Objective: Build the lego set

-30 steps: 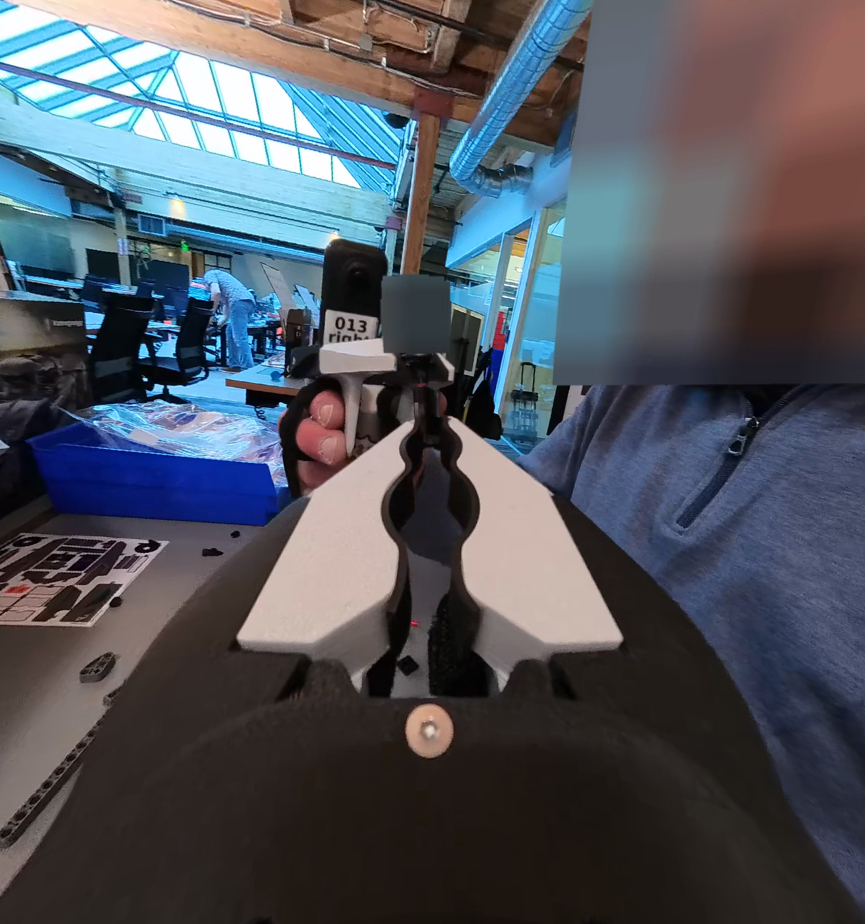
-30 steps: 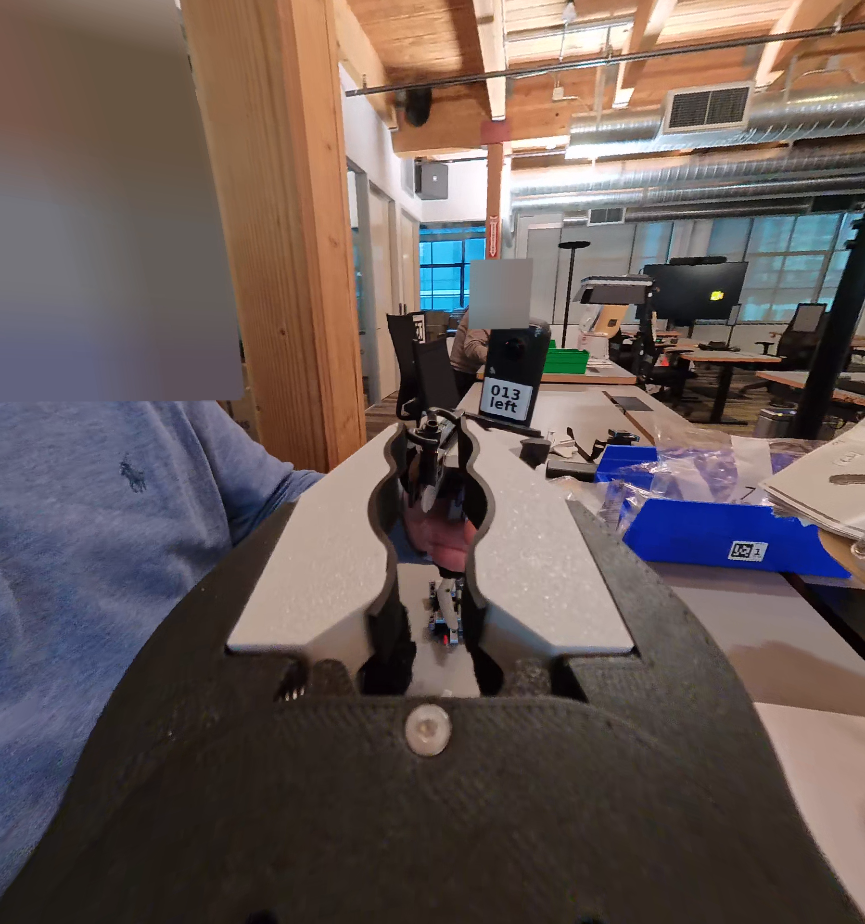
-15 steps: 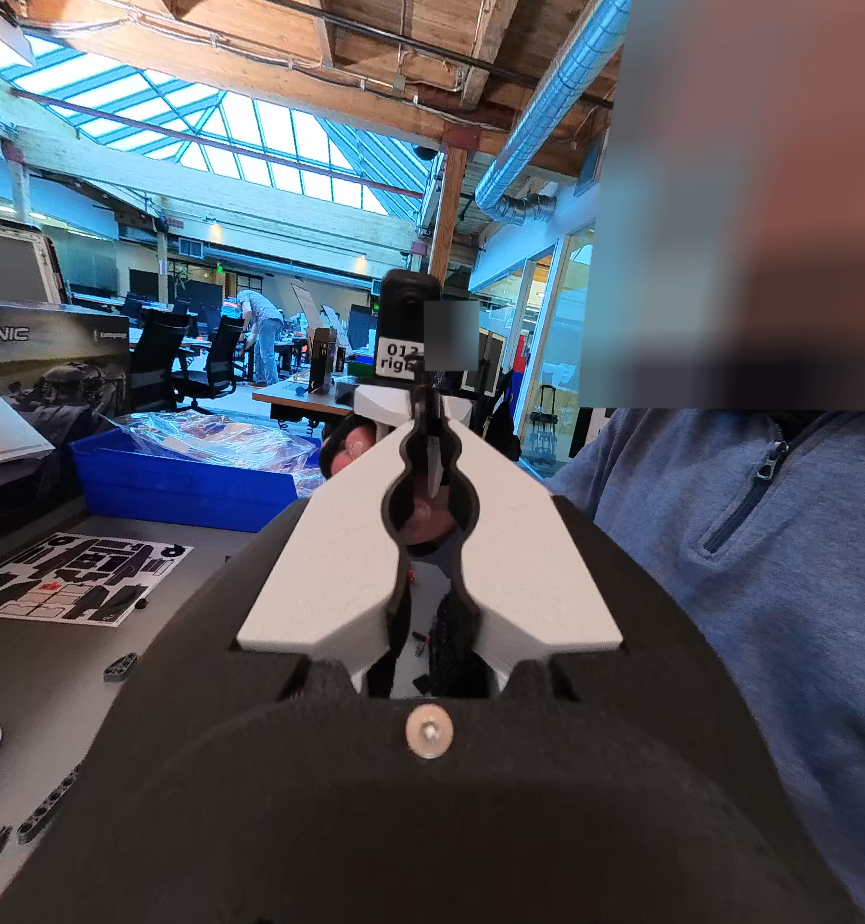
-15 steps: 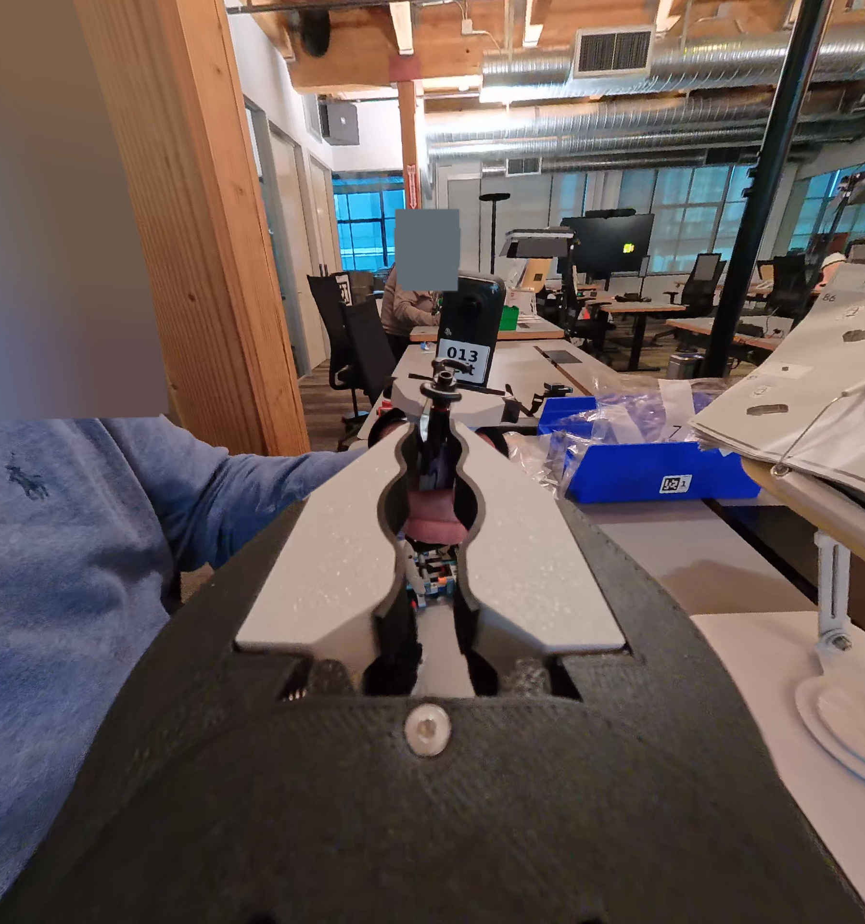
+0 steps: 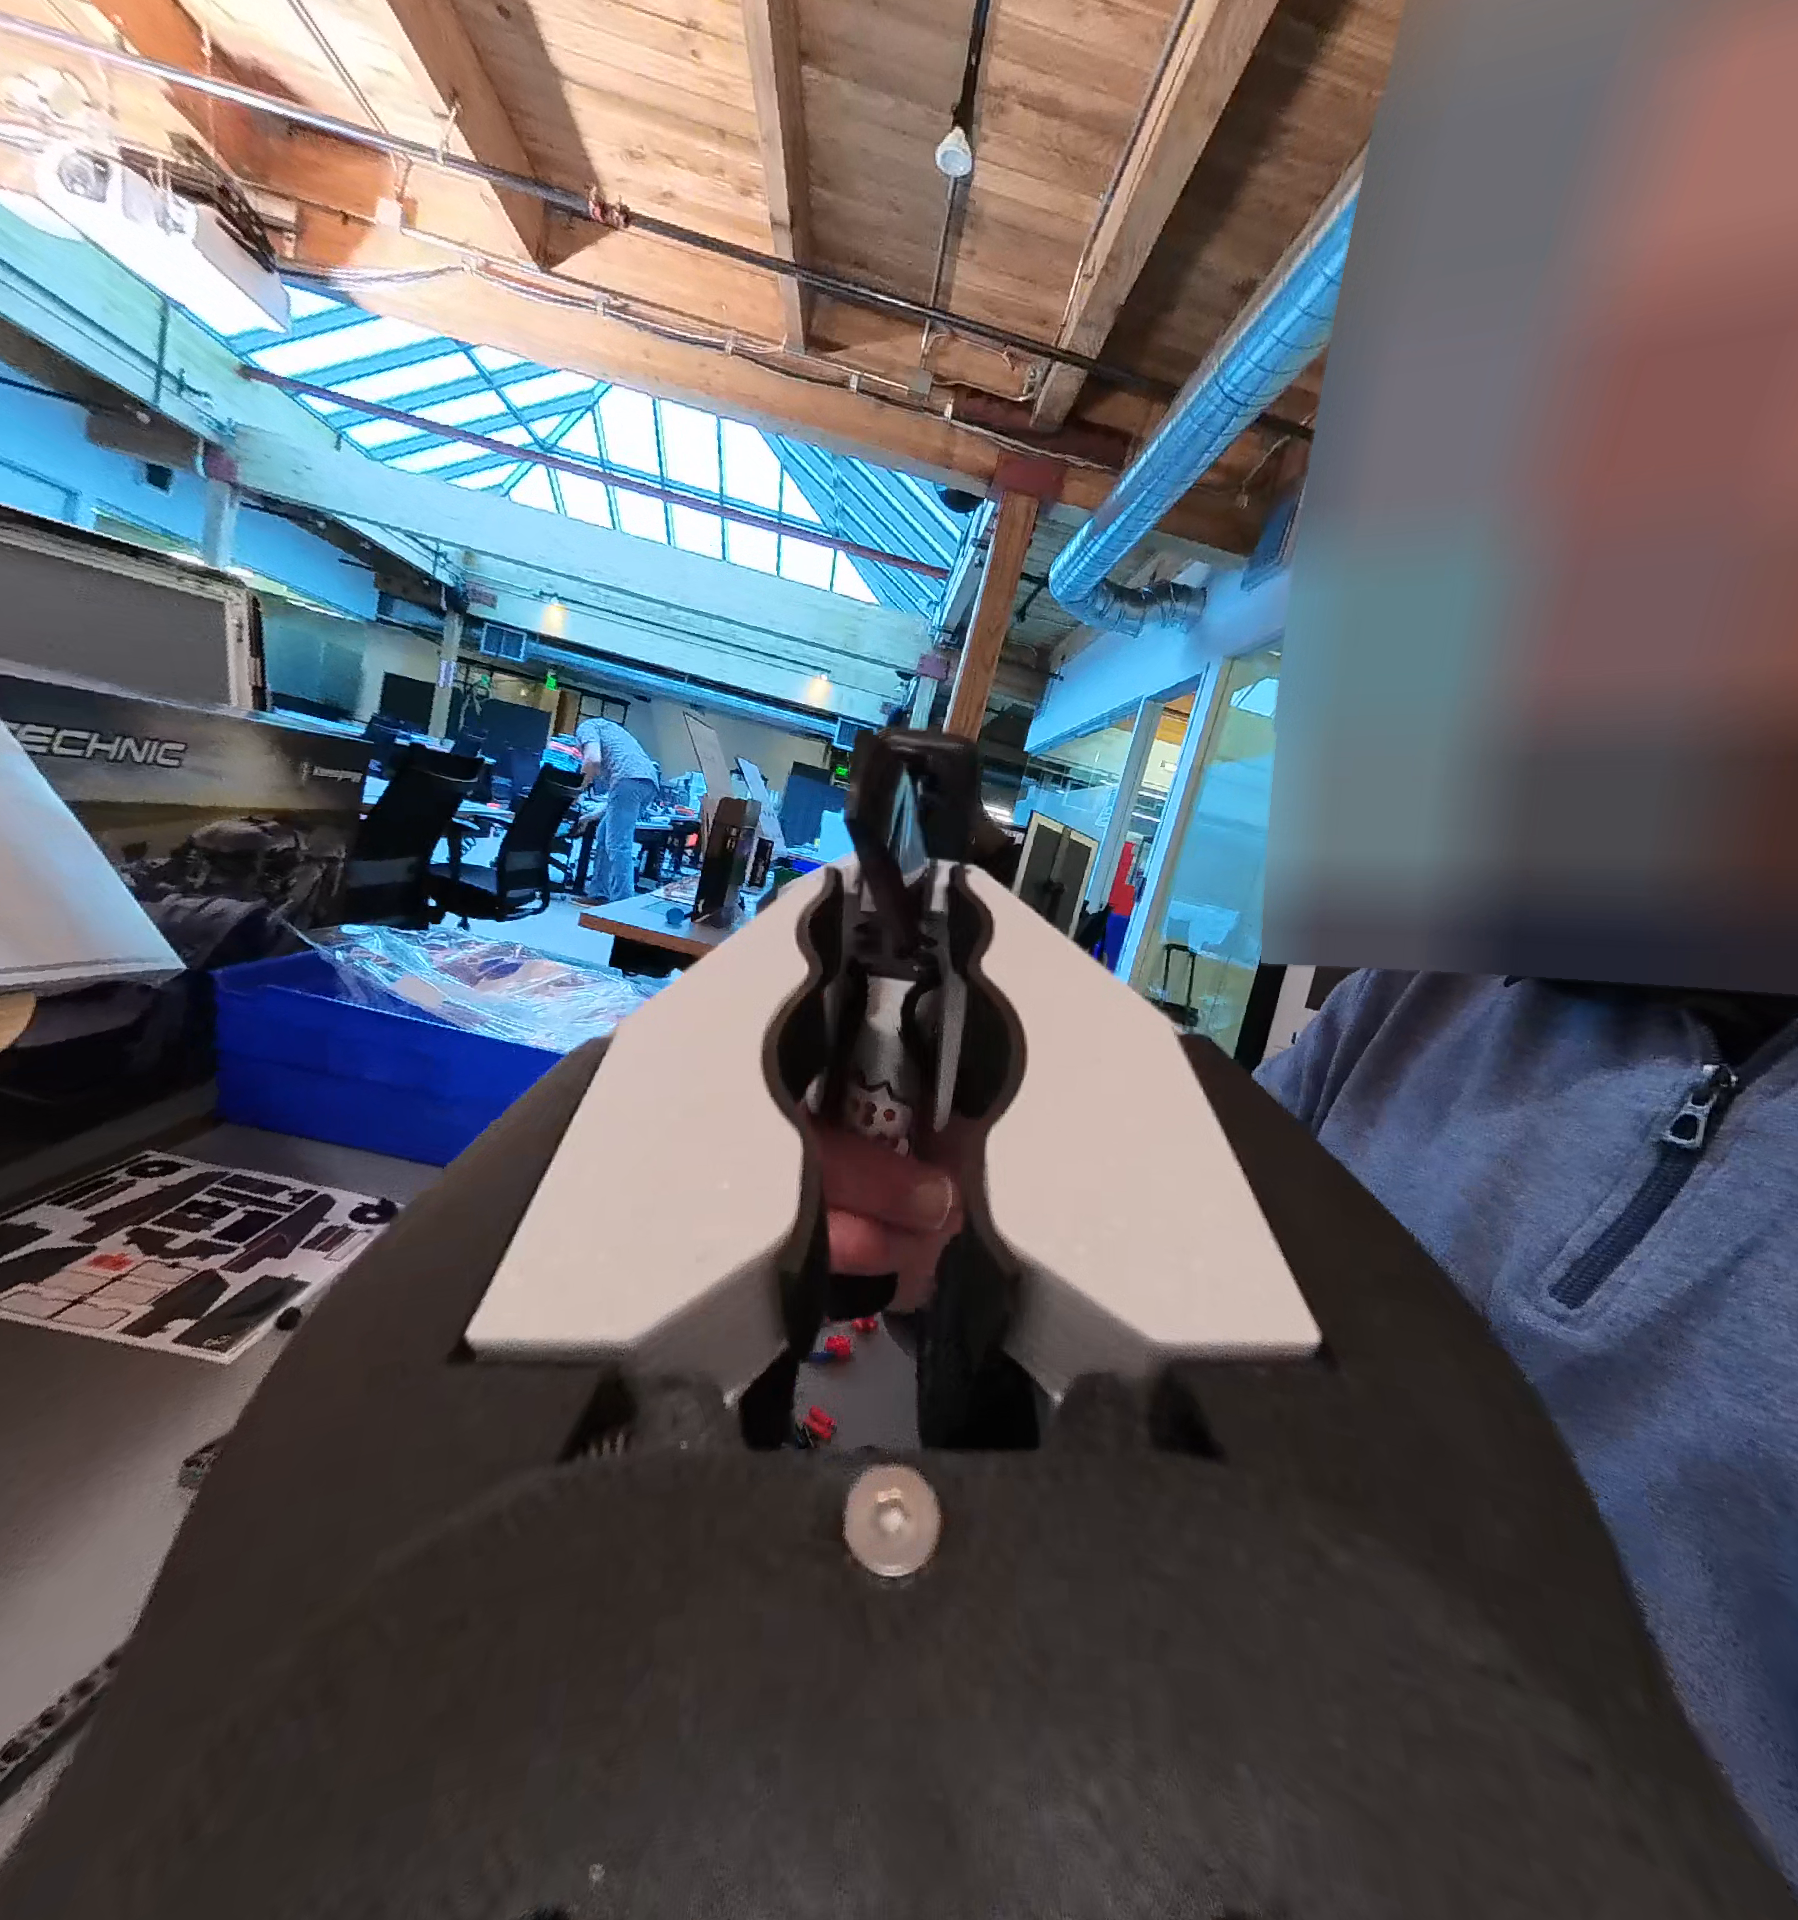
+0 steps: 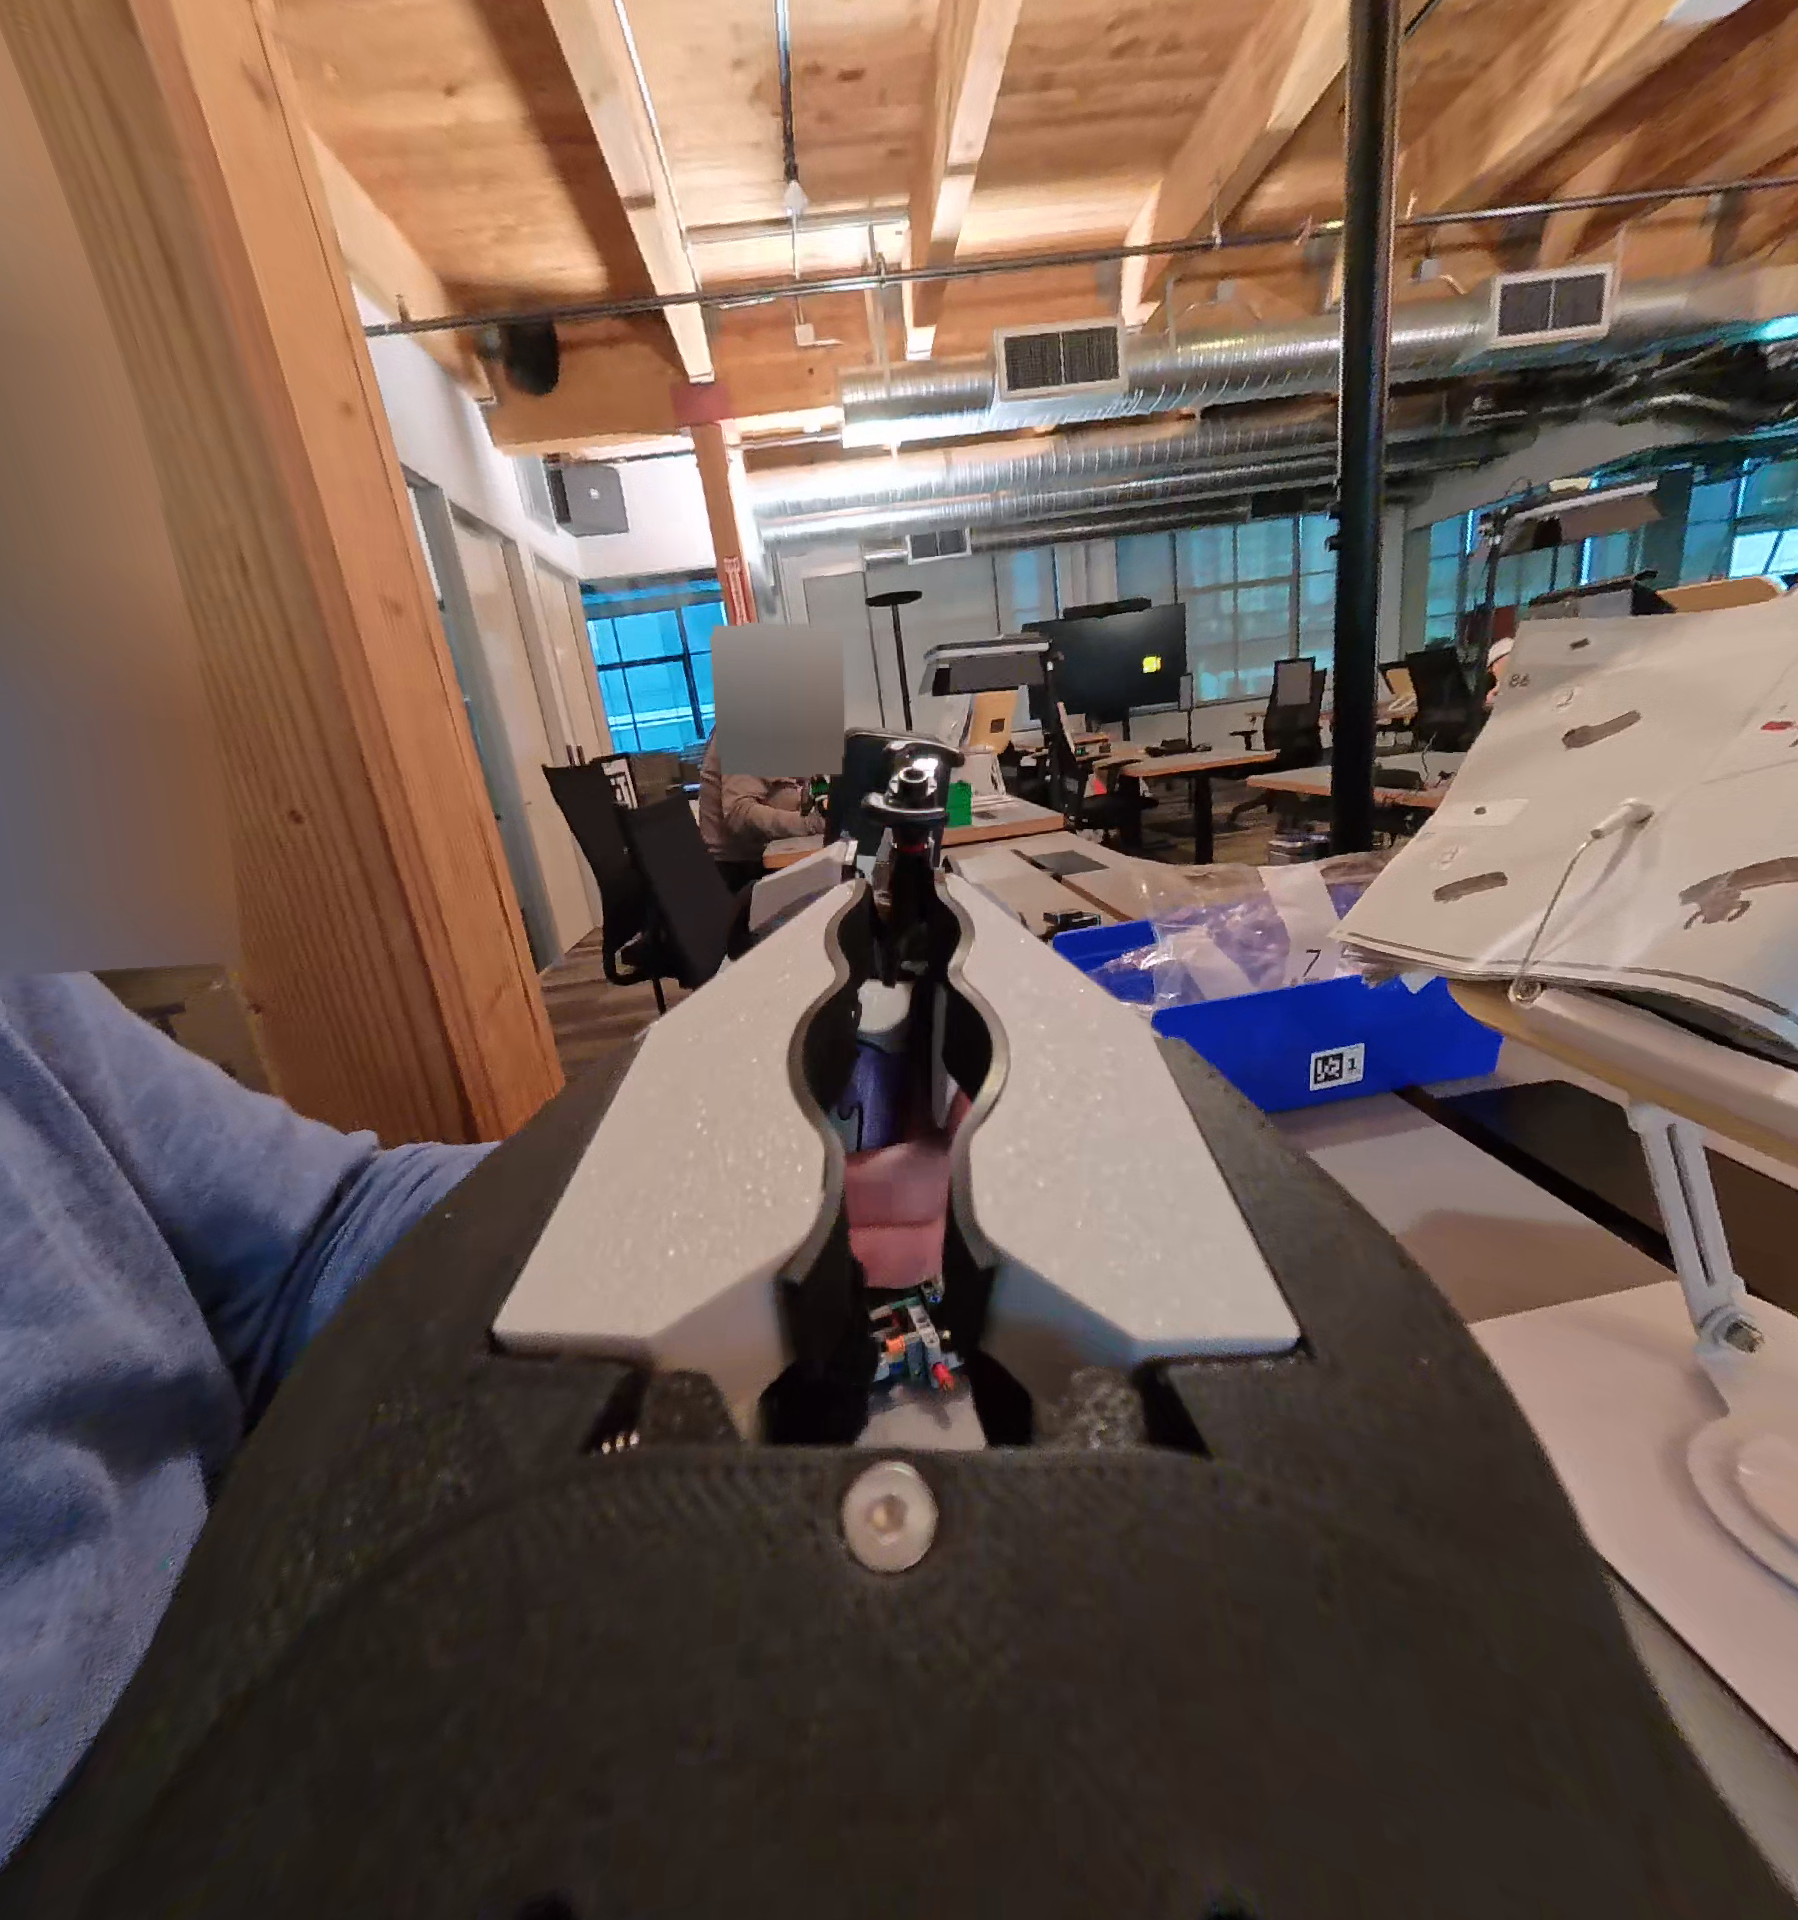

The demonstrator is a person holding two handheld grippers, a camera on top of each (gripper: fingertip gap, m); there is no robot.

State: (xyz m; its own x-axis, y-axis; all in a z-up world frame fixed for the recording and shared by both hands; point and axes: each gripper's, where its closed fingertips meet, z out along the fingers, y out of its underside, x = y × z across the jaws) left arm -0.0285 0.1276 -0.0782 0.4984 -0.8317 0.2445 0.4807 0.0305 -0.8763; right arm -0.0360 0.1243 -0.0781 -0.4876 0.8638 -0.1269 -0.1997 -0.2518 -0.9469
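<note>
My two grippers face each other in the air, tip to tip, in front of a person in a blue pullover. A small black lego piece (image 5: 905, 821) stands up between the tips of my left gripper (image 5: 897, 883), whose jaws are narrow around it. In the right wrist view the same black piece (image 6: 910, 821), with a ring on top and a red collar, sits between the tips of my right gripper (image 6: 905, 894), which is shut on it. A partly built colourful model (image 6: 910, 1340) lies on the table below.
A blue bin (image 5: 355, 1070) of plastic bags stands on the grey table, also in the right wrist view (image 6: 1321, 1049). A sticker sheet (image 5: 147, 1257), a long black beam (image 5: 22, 1756) and loose red pieces (image 5: 833, 1351) lie there. An instruction booklet (image 6: 1653, 831) rests on a stand. Only a small space, under 4 cm, lies between the two pairs of fingers.
Both grippers have tilted up and come closer together. The black piece now stands between both pairs of tips.
</note>
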